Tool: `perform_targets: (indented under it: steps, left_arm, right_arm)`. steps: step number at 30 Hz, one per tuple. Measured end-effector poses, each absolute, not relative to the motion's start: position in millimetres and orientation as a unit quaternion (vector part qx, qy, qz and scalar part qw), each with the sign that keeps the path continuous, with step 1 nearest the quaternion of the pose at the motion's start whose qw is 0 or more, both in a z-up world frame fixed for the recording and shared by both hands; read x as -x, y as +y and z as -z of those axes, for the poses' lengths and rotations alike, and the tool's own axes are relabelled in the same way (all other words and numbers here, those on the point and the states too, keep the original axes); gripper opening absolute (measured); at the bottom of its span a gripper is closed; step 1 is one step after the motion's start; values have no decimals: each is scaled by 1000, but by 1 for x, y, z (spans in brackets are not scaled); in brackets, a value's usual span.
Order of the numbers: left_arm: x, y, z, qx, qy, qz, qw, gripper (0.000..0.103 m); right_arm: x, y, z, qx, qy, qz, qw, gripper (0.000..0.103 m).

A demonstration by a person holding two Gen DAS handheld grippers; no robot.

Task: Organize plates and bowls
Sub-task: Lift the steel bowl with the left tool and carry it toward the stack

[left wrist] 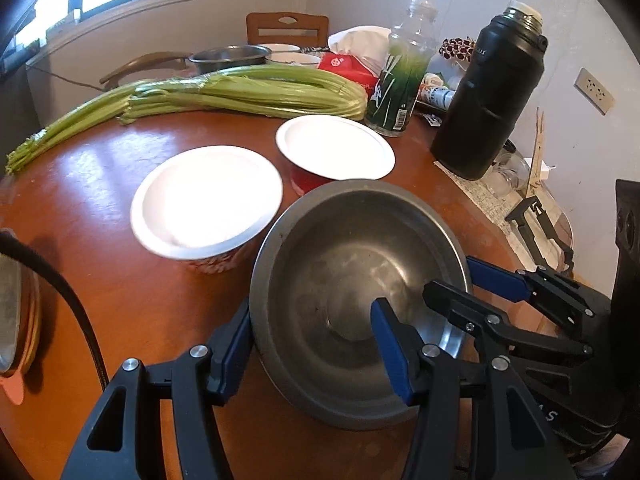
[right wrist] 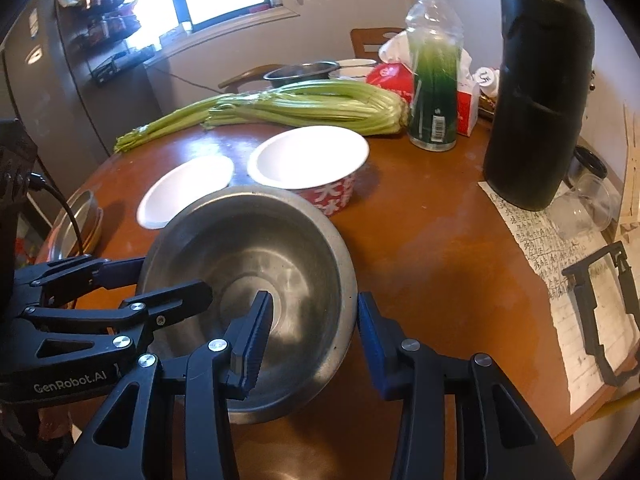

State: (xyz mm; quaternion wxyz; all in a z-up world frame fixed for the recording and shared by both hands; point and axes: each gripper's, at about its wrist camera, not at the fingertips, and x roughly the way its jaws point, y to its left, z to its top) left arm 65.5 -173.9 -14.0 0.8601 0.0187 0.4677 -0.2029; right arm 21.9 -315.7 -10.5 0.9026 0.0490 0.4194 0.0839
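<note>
The steel bowl (left wrist: 352, 300) sits at the near edge of the round tabletop (left wrist: 120, 312), tilted, with both tools on its rim. The left hand-held gripper (left wrist: 316, 344) straddles the near-left wall, one blue pad outside and one inside; its pads look closed on the wall, though the outer contact is partly hidden. The right hand-held gripper (right wrist: 316, 336) straddles the near-right rim the same way, one finger inside the bowl and one outside; from the right wrist view a sliver of gap shows at the outer pad, so I cannot tell if it truly pinches yet.

The step in hand looks like lifting the steel bowl with two tools to stack or regroup it. To do it well, both grips should seat firmly on the thin wall before any lift, since smooth metal may slip between pads. Keeping the two hands level with each other would stop the bowl from twisting out.

Just beyond the bowl, toward the tabletop's middle, stand two red paper bowls with white interiors, one (left wrist: 208, 204) on the left and one (left wrist: 334, 148) on the right, both close to the steel rim. Celery (left wrist: 240, 92) lies along the far edge, a black flask (left wrist: 488, 92) and a bottle (left wrist: 404, 80) toward the far right. Bare room lies along the right edge near the paper sheet (right wrist: 568, 248).
</note>
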Motion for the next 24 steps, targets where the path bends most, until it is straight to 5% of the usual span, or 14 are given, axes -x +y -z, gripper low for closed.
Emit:
perform_targets:
  steps: [24]
  left_arm:
    - [-26,-78,9,-22,468,135,873,57]
  right_arm:
    - [-1,-213,6,0,427,-171,888,47]
